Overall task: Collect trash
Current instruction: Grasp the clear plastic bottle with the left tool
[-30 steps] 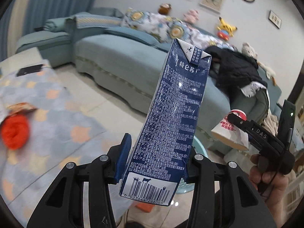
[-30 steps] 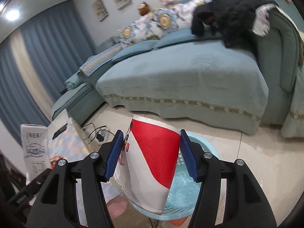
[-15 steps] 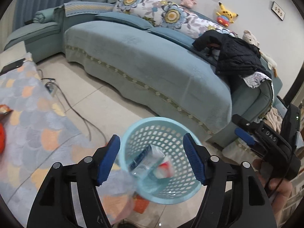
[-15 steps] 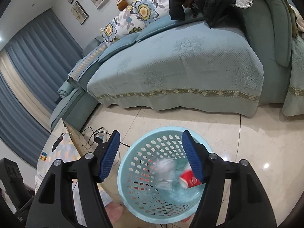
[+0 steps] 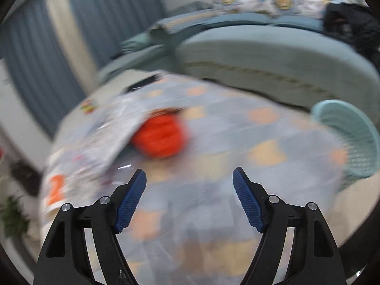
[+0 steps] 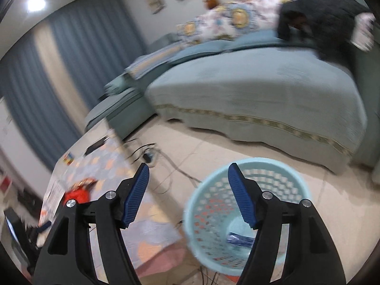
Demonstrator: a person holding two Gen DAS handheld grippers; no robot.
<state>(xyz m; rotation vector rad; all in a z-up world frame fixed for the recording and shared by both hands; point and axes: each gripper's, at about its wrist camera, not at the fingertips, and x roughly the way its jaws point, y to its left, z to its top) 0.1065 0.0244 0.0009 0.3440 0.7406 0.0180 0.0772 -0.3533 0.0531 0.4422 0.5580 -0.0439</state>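
Observation:
My left gripper (image 5: 189, 178) hangs over a table with a patterned cloth (image 5: 213, 142), its jaws opening with nothing between them. Beyond it lies a crumpled red-orange wrapper (image 5: 161, 136), partly under a printed sheet (image 5: 111, 140). The light blue mesh bin (image 5: 349, 140) stands on the floor at the right edge. In the right wrist view my right gripper (image 6: 188, 174) is above the floor between the table and the bin (image 6: 213, 204), jaws opening and empty. A dark blue carton (image 6: 239, 238) lies in the bin's bottom. The red-orange wrapper (image 6: 77, 194) shows at the left on the table.
A teal sofa (image 6: 249, 90) with cushions and a black jacket (image 6: 327, 16) runs behind the bin. Cables and a power strip (image 6: 149, 155) lie on the tiled floor. A dark phone (image 5: 142, 83) rests at the table's far edge. Blue curtains (image 5: 35, 66) hang at left.
The left gripper let the blue carton fall into the bin, and the right dropped the red-and-white cup there. Both jaws widened. The left has swung left over the table; the right shifted left too.

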